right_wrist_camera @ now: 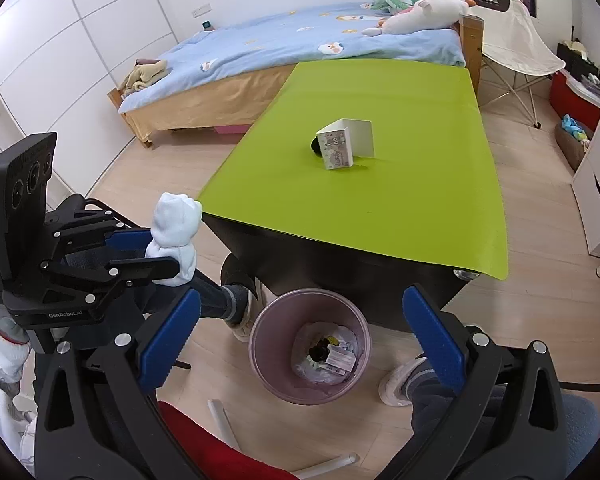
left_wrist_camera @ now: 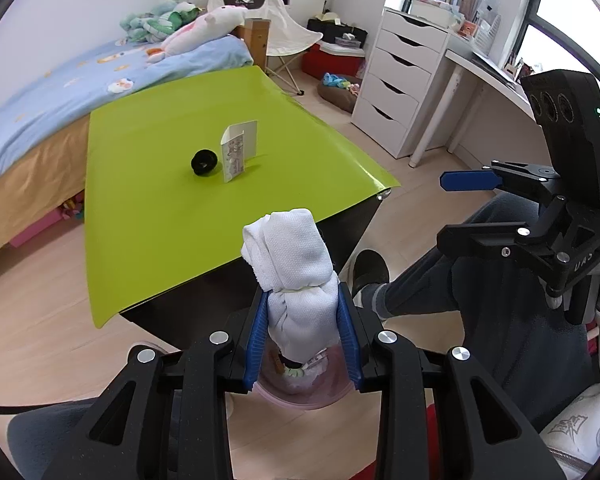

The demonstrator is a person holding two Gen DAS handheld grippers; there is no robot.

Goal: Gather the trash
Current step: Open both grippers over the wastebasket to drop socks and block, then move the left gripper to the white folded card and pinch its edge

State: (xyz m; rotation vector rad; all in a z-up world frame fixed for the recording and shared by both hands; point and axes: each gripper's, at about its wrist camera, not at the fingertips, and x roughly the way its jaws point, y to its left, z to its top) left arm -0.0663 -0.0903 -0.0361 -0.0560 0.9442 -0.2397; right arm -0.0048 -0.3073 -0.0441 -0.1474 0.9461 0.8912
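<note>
My left gripper (left_wrist_camera: 304, 320) is shut on a rolled white cloth (left_wrist_camera: 296, 256), held in the air off the near edge of the green table (left_wrist_camera: 148, 208); it also shows in the right wrist view (right_wrist_camera: 174, 232). A pink trash bin (right_wrist_camera: 310, 346) with wrappers inside stands on the floor under the table's near edge, and shows below the cloth in the left wrist view (left_wrist_camera: 304, 392). My right gripper (right_wrist_camera: 300, 332) is open and empty above the bin. A white folded card box (left_wrist_camera: 238, 150) and a small black round object (left_wrist_camera: 204, 162) sit mid-table.
A bed (right_wrist_camera: 300, 48) with a blue cover and plush toys lies beyond the table. A white drawer unit (left_wrist_camera: 400, 80) and desk stand right. The person's legs and slippered feet (right_wrist_camera: 240, 300) are beside the bin. A folding chair (right_wrist_camera: 512, 40) stands by the bed.
</note>
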